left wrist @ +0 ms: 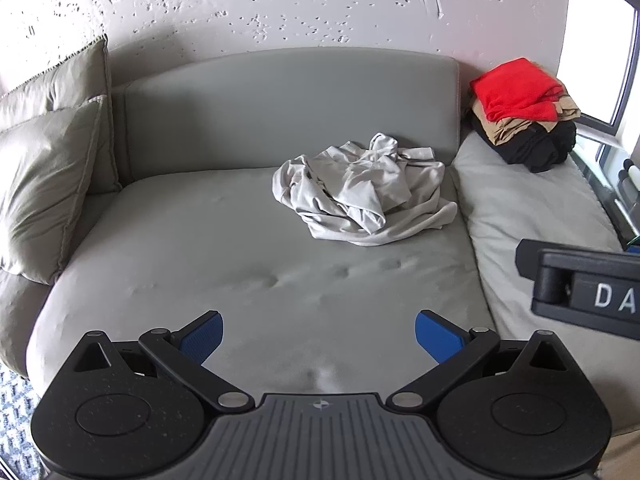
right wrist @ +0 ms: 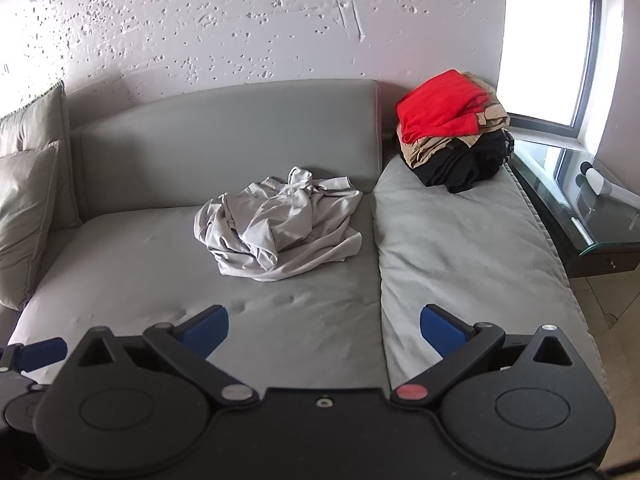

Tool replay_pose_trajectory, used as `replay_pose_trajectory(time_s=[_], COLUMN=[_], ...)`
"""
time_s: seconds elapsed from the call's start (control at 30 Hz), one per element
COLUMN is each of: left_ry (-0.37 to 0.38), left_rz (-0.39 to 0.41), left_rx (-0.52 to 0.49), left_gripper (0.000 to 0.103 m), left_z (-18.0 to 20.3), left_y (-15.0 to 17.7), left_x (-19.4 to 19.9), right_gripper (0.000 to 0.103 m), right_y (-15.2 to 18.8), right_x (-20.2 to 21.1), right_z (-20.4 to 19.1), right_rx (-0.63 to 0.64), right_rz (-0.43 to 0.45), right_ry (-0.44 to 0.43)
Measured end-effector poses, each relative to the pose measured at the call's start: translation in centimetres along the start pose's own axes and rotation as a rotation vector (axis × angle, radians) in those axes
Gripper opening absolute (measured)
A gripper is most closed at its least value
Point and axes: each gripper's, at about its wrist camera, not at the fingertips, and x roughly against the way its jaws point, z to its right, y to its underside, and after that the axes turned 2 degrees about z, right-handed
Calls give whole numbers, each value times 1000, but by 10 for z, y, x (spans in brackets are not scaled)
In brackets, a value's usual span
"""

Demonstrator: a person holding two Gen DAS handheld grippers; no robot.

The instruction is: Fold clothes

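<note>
Currently, one crumpled pale grey garment (left wrist: 362, 190) lies unfolded mid-seat on the grey sofa (left wrist: 224, 248), a stack of red, tan and black clothes (left wrist: 524, 114) rests far right, and left claw (left wrist: 319, 336) and right claw (right wrist: 324, 330) hover spread, empty.

Sofa (left wrist: 240, 240) is matt grey cloth, smooth with shallow dimples. The shirt (left wrist: 360, 192) is thin, soft, creased pale fabric; the stack (left wrist: 524, 116) is red fleecy, tan and black cloth. Wall (left wrist: 280, 4) is rough, pitted white plaster. Side table (right wrist: 600, 224) is glossy glass. Fingers (left wrist: 202, 338) carry textured blue pads on matt black plastic
</note>
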Motion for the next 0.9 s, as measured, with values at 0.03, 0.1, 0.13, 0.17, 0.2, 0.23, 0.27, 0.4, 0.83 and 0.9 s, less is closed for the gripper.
replay_pose_trajectory(time_s=[0.03,0.1,0.13,0.17,0.2,0.23,0.27,0.4,0.83,0.9], left_ry=[1,2,3,3,4,5,5,8,-5,-7], left_rz=[0,0,0,0,0,-1,-1,-1,-6,-5], left_rx=[5,15,20,25,29,34,39,59,67,67], left_gripper=[103,103,103,103,103,103,103,103,103,103], left_z=[-1,-2,-2,-2,-3,-3,-4,-6,-5,-5], left_y=[0,1,1,2,2,2,2,4,2,2], left_x=[0,0,-1,-1,-1,-1,-1,-2,-2,-2], right_gripper=[103,103,103,103,103,103,103,103,103,103], right_y=[0,0,0,0,0,1,2,8,7,8], right_x=[0,0,0,0,0,0,-1,-5,-8,-8], right_z=[0,-1,-1,-1,-2,-2,-2,0,1,1], right_rx=[-1,-2,-3,-4,-4,-2,-1,3,3,2], right_rz=[0,1,1,1,2,3,4,2,-15,-16], right_ry=[-1,-3,-4,-5,-6,-6,-5,-4,-3,-3])
